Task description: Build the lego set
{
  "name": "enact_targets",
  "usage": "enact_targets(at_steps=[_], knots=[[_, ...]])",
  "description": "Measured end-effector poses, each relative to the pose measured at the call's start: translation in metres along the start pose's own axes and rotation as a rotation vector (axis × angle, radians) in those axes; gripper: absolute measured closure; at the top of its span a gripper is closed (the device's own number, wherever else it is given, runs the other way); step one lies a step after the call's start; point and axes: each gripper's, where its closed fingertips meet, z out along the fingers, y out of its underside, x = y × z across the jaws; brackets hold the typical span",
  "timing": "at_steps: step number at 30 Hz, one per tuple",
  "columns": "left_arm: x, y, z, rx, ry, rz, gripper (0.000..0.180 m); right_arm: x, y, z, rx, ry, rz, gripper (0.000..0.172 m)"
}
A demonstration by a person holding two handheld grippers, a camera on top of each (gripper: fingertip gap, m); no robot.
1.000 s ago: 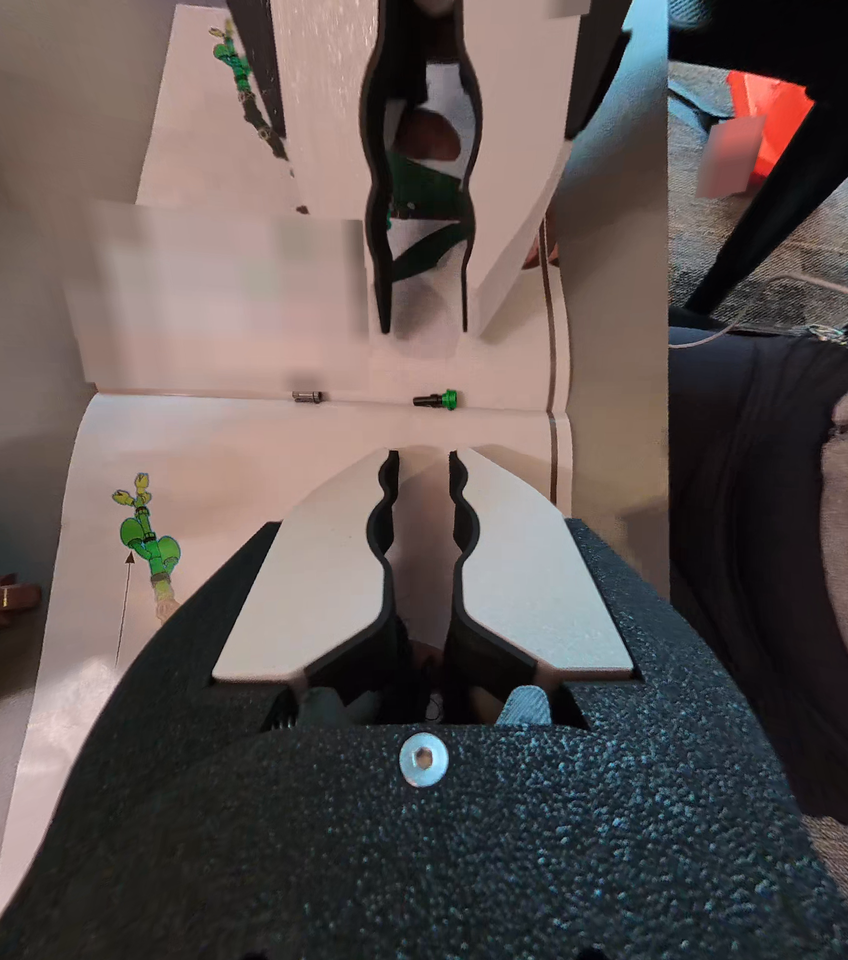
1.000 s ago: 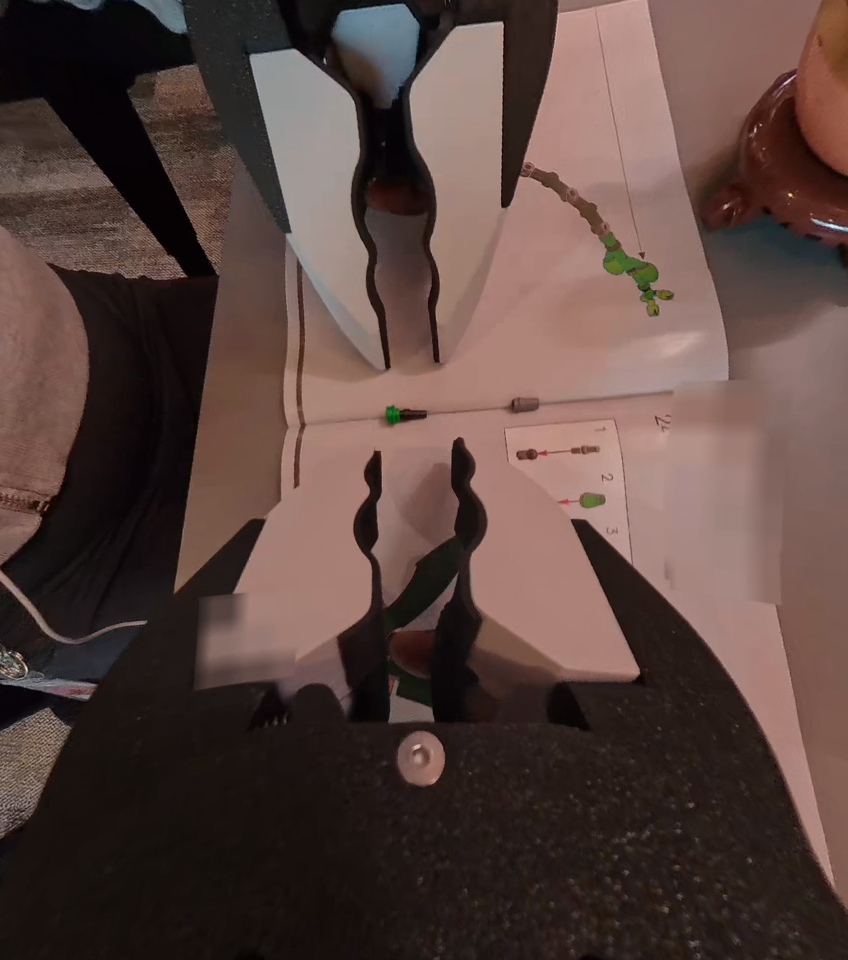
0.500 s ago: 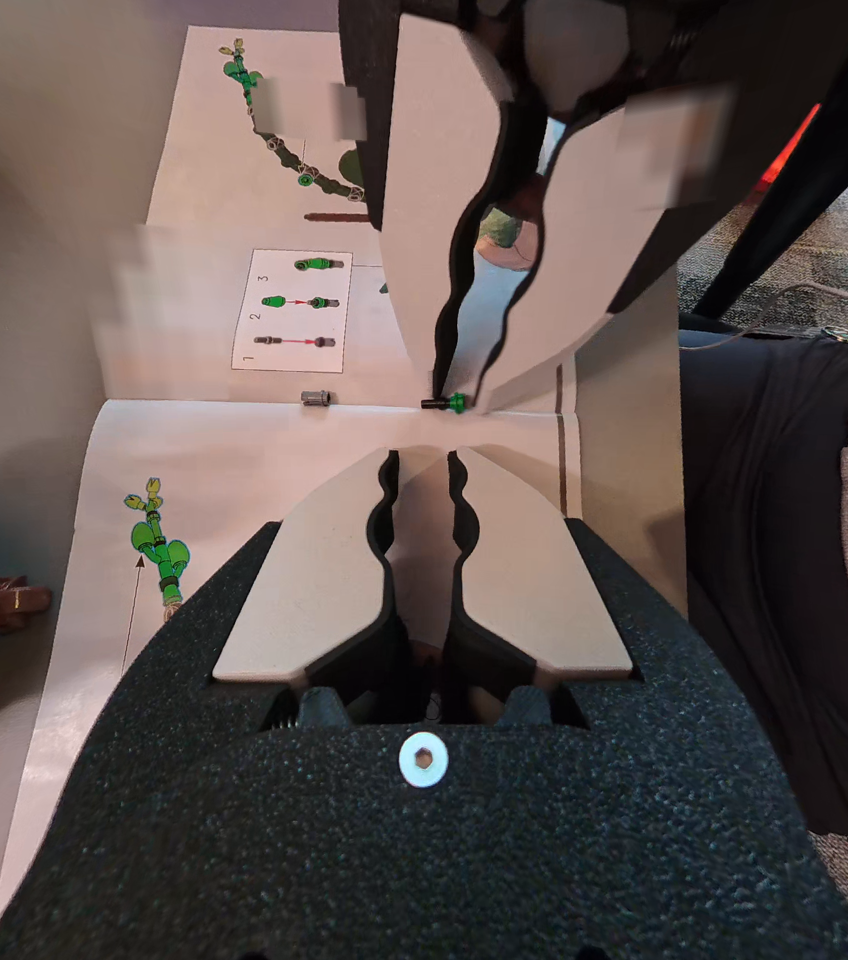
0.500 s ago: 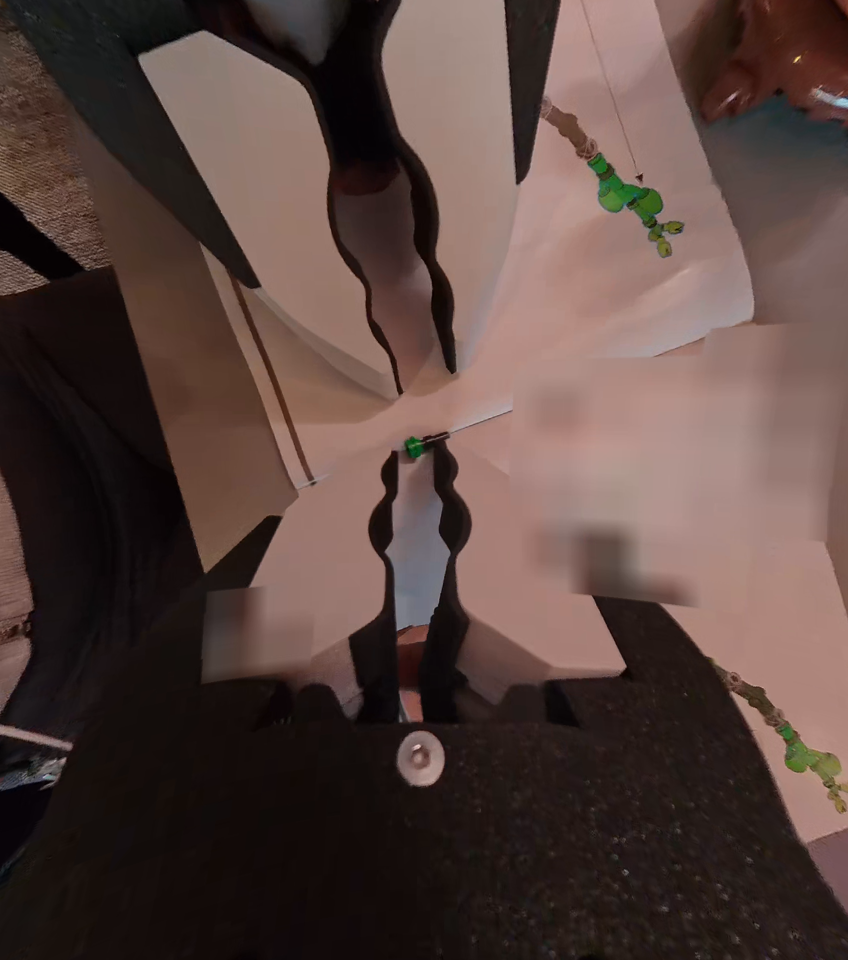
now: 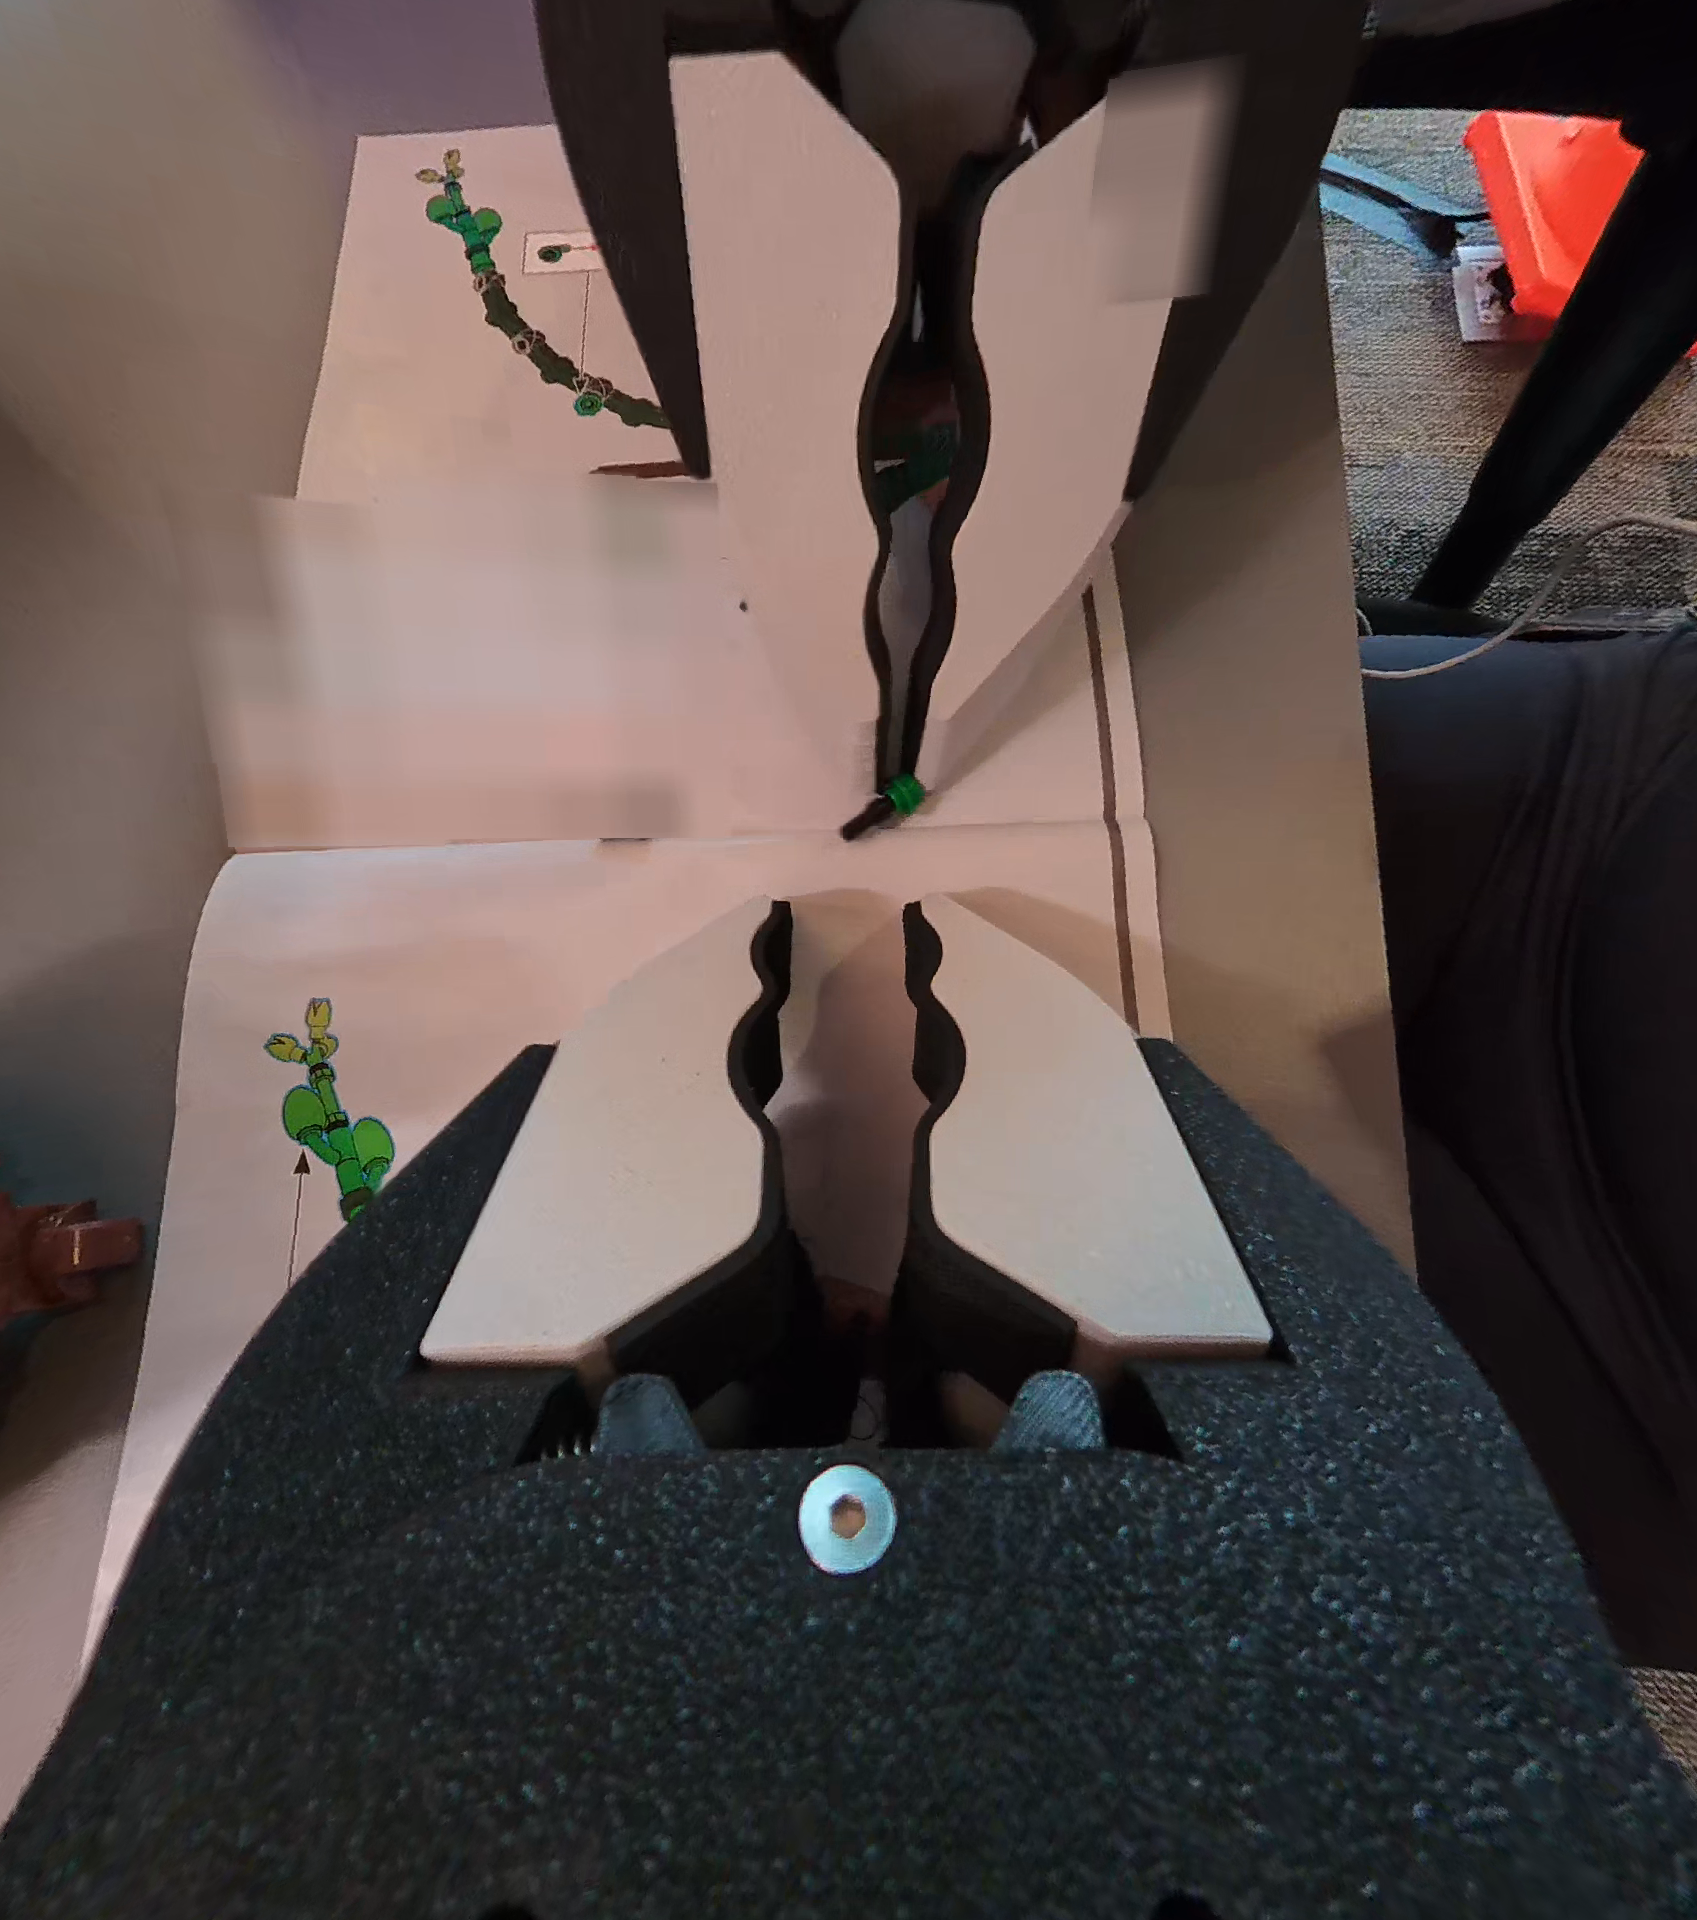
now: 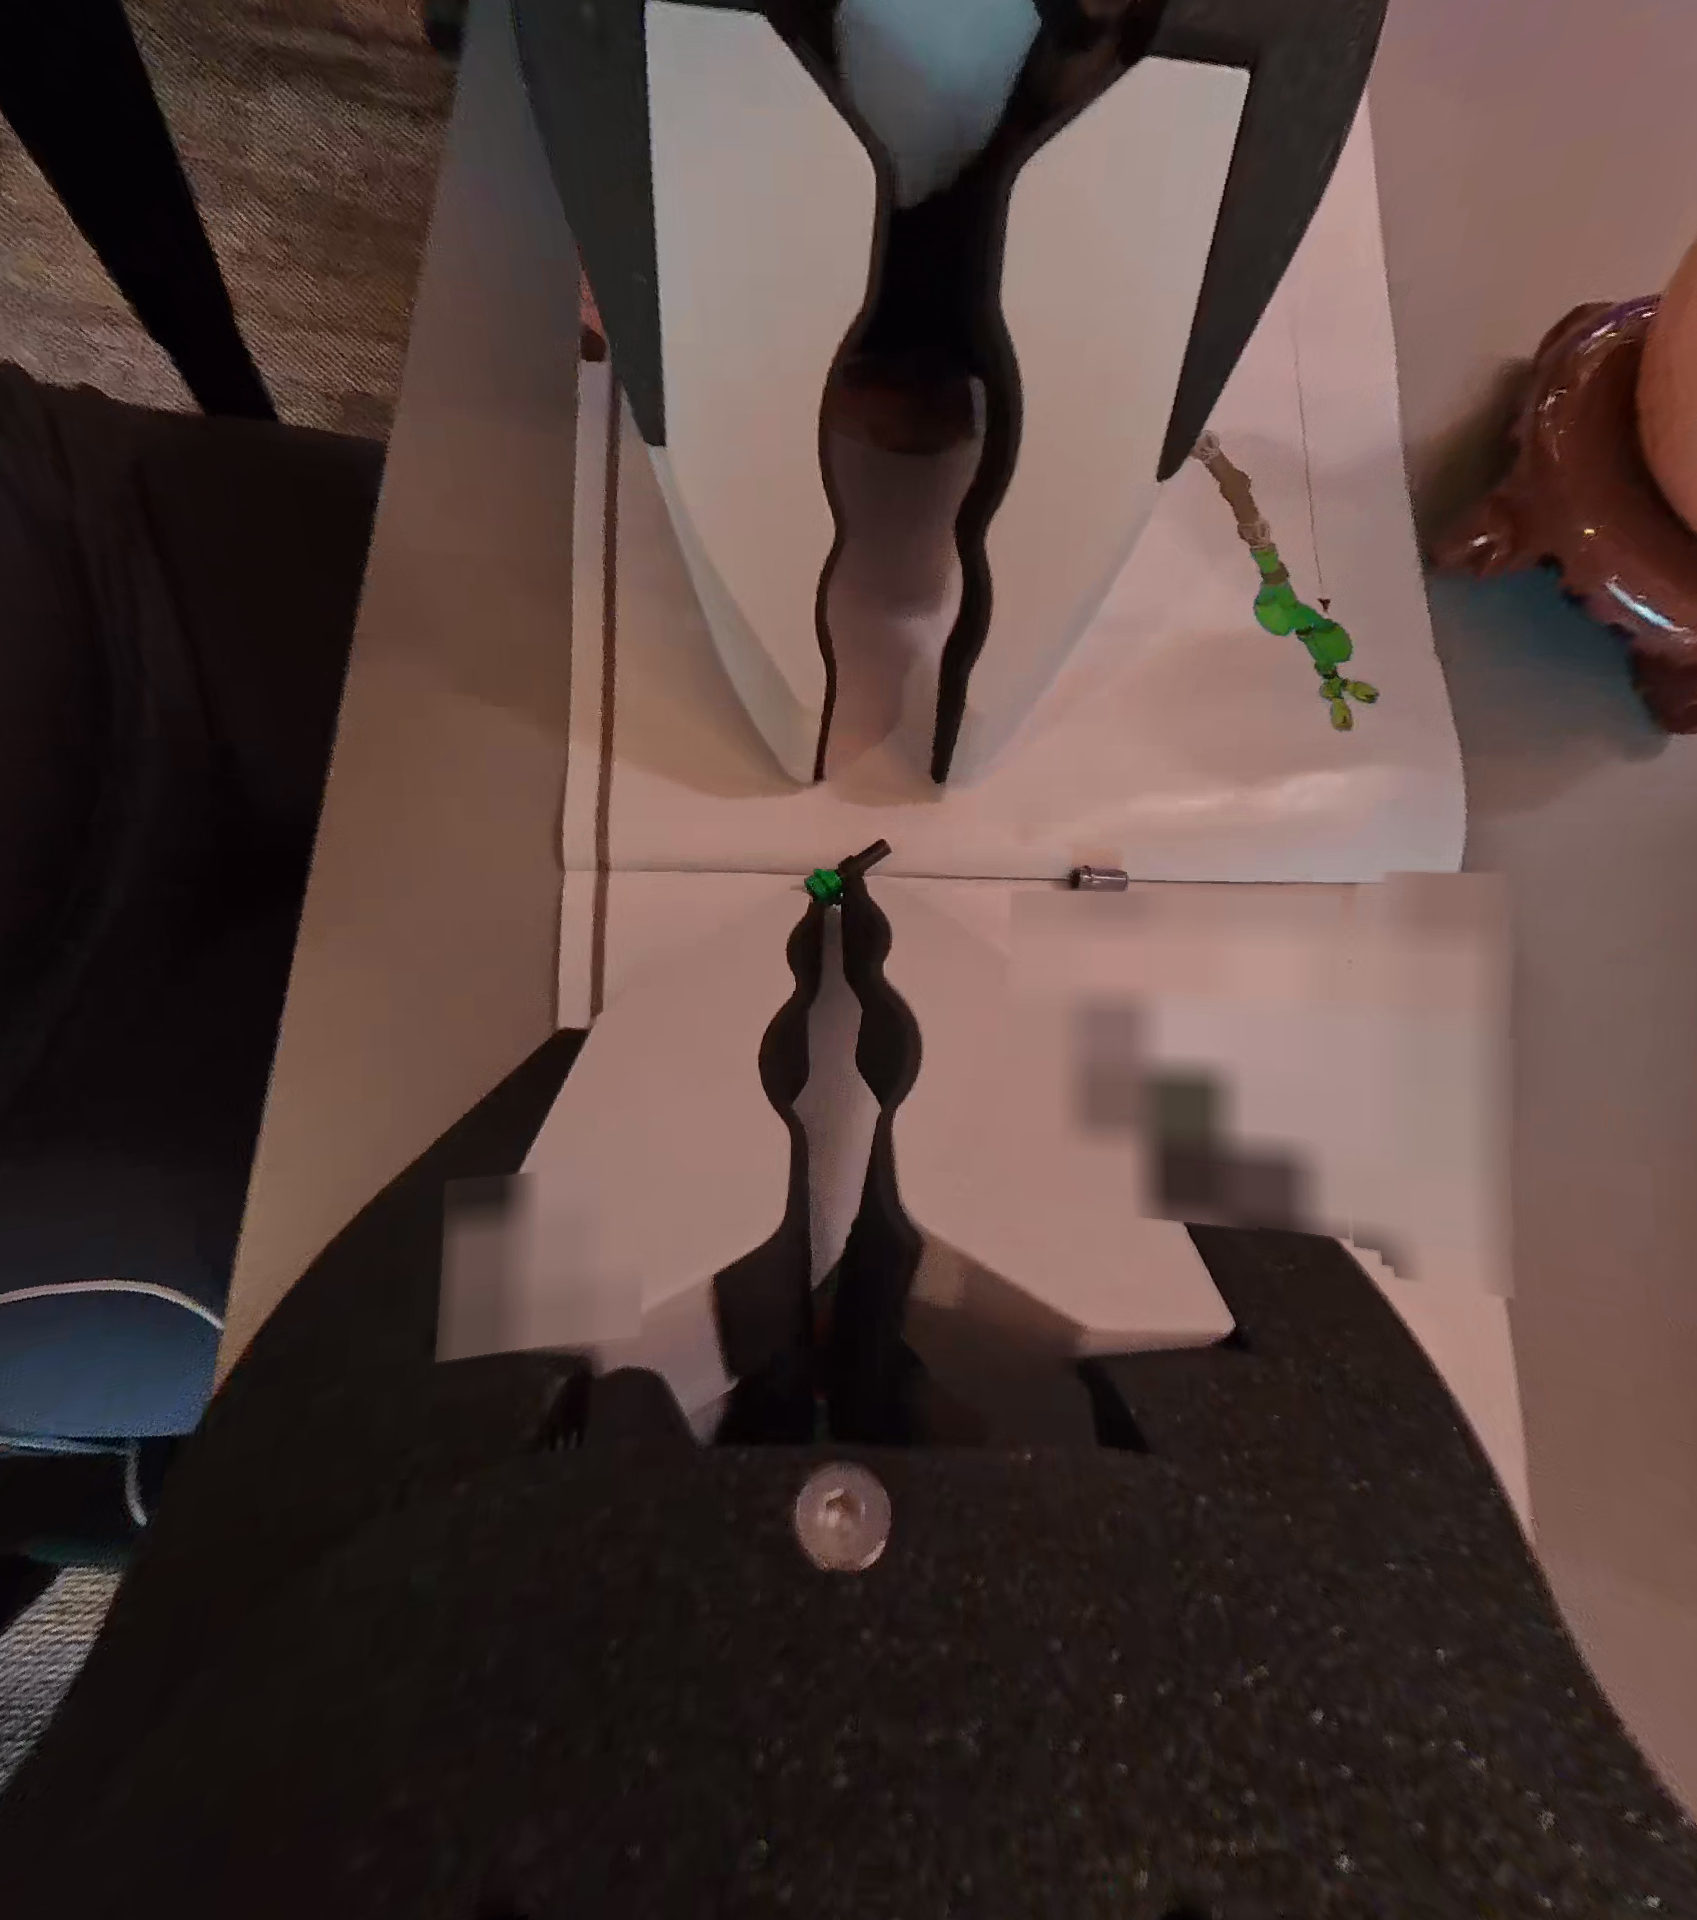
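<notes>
Fingertips of my right gripper (image 6: 836, 902) are pinched together on a small green-and-black peg (image 6: 842, 873), right at the fold of the open instruction booklet (image 6: 1083, 790). My left gripper (image 5: 846, 914) faces it just across the fold, fingers apart and holding nothing. A small grey peg (image 6: 1098, 879) lies farther along the fold. A brown toy stand (image 6: 1602, 582) sits beside the booklet.
</notes>
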Motion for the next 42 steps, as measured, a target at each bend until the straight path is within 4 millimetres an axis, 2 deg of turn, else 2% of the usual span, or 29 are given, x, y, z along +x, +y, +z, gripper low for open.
enact_targets(at_steps=[4,10,13,16,20,23,25,27,33,42], knots=[[0.0,-0.004,0.001,0.023,-0.022,0.058,0.159,-0.001,-0.001,0.001,0.008,-0.003,-0.048,0.169],[0.014,-0.012,0.005,0.053,-0.01,0.234,0.159,-0.015,-0.01,-0.002,0.055,-0.068,-0.127,0.169],[0.021,-0.013,0.007,0.061,0.009,0.288,0.163,-0.016,-0.011,-0.002,0.074,-0.092,-0.117,0.169],[0.02,-0.014,0.009,0.057,-0.014,0.304,0.174,-0.016,-0.013,-0.003,0.088,-0.101,-0.103,0.169],[0.007,-0.015,0.006,0.065,-0.055,0.213,0.177,0.004,-0.011,-0.003,0.086,0.006,-0.028,0.166],[-0.005,-0.021,-0.002,0.137,-0.075,0.094,0.178,0.018,-0.02,-0.012,0.204,0.045,0.081,0.151],[-0.01,-0.024,-0.007,0.182,-0.076,0.038,0.178,0.025,-0.03,-0.02,0.304,0.065,0.122,0.151],[-0.013,-0.026,-0.01,0.21,-0.073,0.007,0.178,0.026,-0.034,-0.021,0.351,0.072,0.125,0.153],[-0.011,-0.026,-0.009,0.208,-0.067,0.021,0.178,0.019,-0.029,-0.008,0.315,0.063,0.08,0.158],[-0.007,-0.024,-0.007,0.19,-0.044,0.038,0.178,0.017,-0.024,-0.009,0.295,0.057,0.027,0.169]])
